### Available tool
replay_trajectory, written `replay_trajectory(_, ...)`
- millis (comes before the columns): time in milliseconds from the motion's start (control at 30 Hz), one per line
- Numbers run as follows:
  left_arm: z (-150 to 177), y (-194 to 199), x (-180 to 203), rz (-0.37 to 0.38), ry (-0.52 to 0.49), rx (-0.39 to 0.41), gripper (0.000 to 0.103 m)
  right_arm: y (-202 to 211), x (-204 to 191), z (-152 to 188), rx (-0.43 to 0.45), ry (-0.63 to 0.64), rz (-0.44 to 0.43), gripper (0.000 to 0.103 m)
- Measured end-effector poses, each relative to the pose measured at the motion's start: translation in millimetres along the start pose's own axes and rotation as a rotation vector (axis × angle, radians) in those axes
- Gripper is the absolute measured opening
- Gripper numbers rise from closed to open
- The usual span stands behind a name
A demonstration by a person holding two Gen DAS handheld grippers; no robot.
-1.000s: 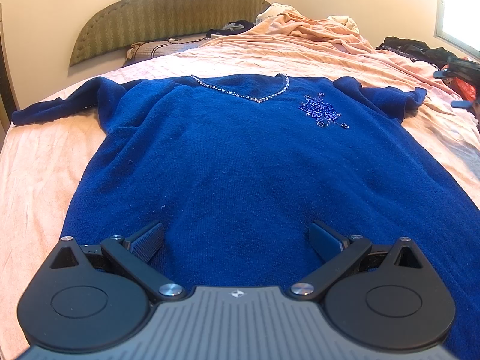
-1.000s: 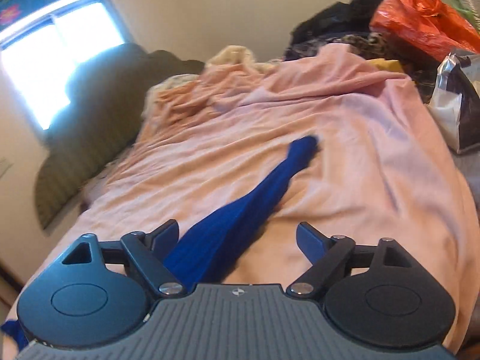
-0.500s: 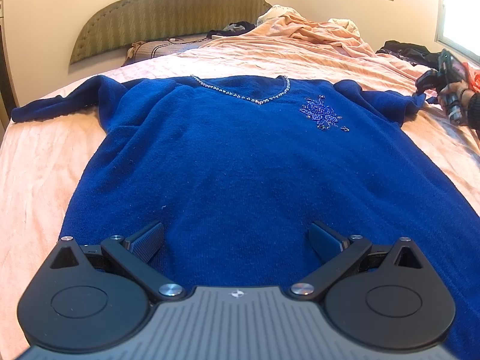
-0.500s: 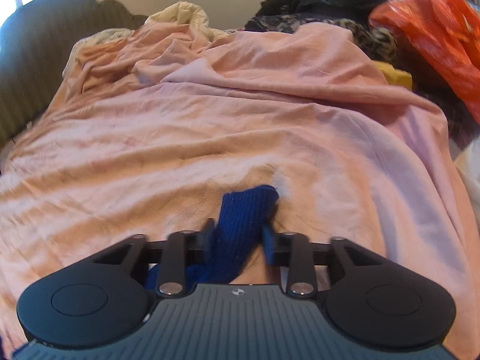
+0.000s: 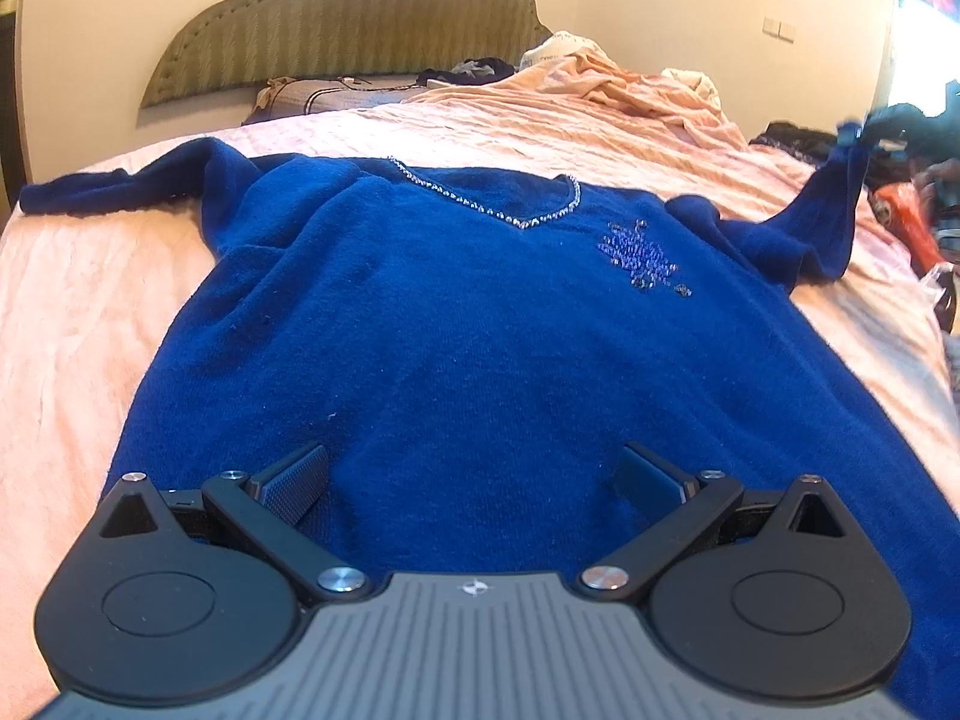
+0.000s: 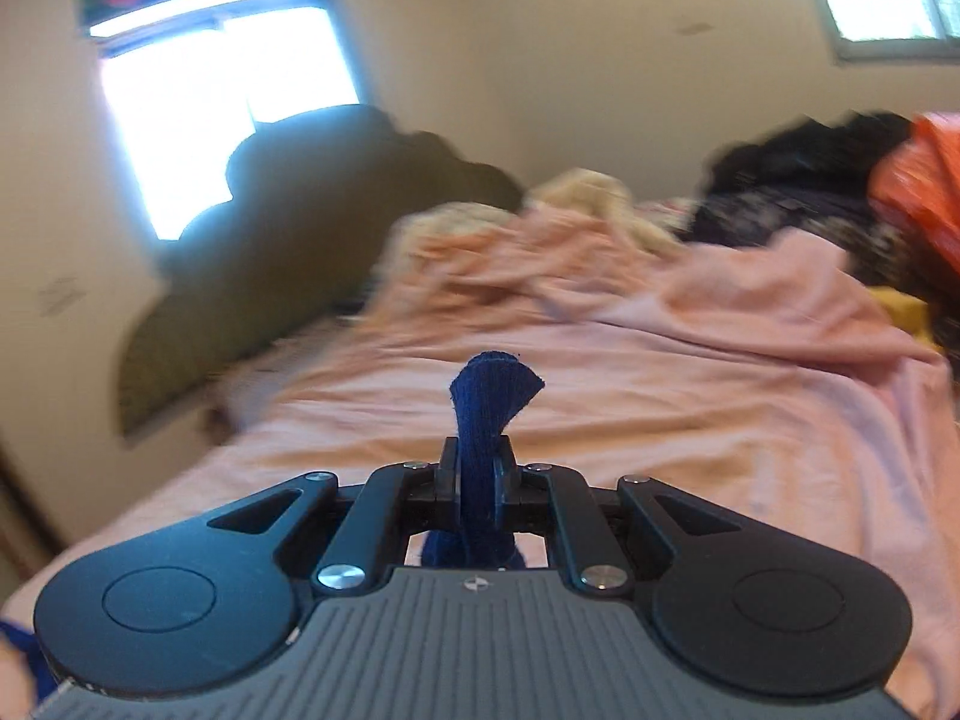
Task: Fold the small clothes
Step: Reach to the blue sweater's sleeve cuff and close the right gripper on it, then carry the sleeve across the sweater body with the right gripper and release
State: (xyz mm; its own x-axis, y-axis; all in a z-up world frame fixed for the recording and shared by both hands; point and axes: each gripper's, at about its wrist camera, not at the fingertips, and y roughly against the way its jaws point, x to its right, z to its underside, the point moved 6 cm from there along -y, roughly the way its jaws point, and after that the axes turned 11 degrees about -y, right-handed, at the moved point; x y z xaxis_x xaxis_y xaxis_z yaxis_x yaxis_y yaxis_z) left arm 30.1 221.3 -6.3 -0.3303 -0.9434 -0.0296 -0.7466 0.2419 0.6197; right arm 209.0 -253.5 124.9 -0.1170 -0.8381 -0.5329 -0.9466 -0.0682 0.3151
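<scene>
A dark blue knit sweater [image 5: 468, 324] with a beaded V-neck and a beaded flower lies front up on the pink bedsheet [image 5: 72, 312]. My left gripper [image 5: 474, 474] hovers open just over the sweater's hem, nothing between its fingers. The left sleeve [image 5: 108, 195] lies flat, stretched out to the side. The right sleeve [image 5: 834, 210] rises off the bed at the far right, where its cuff is pinched by my right gripper [image 5: 864, 135], which looks blurred. In the right wrist view my right gripper [image 6: 477, 468] is shut on the blue cuff [image 6: 492, 390], which sticks out past the fingertips.
A green padded headboard [image 5: 336, 30] stands at the far end, with a pillow [image 5: 336, 99] and rumpled pink bedding [image 5: 630, 90] before it. Dark clothes [image 6: 798, 180] and an orange bag [image 6: 924, 180] pile up along the bed's right side. Windows glow behind.
My right gripper has shut on the right sleeve's cuff and lifted it off the bed. The left gripper stays open over the hem, barely moved.
</scene>
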Motion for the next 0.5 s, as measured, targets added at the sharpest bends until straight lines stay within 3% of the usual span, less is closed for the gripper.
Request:
replay_trajectory(100, 0.3, 3.2, -3.9, 0.025, 0.041, 0.019, 0.103, 33.2, -79.7, 23.0, -0.038, 0.030, -0.181, 0.012)
replay_trajectory(200, 0.8, 5.8, -9.5, 0.052, 0.083, 0.039, 0.103, 45.0, -151.7, 66.6, -0.126, 0.030, -0.322, 0.012)
replay_trajectory(333, 1.9, 9.0, -16.8, 0.090, 0.143, 0.066, 0.103, 23.6, -224.3, 154.2, -0.303, 0.003, -0.388, 0.016)
replay_trajectory(367, 2.4, 9.9, -18.4, 0.099, 0.156, 0.074, 0.103, 18.3, -237.3, 177.1, -0.353, -0.007, -0.394, 0.024)
replay_trajectory(400, 2.7, 10.8, -19.5, 0.107, 0.167, 0.079, 0.103, 16.1, -248.1, 199.6, -0.404, -0.010, -0.392, 0.043)
replay_trajectory(467, 2.7, 11.4, -21.4, 0.120, 0.183, 0.087, 0.103, 21.0, -260.4, 229.9, -0.475, 0.002, -0.397, 0.066)
replay_trajectory(500, 2.7, 11.8, -22.0, 0.125, 0.189, 0.090, 0.103, 31.3, -260.5, 238.3, -0.464, -0.003, -0.407, 0.066)
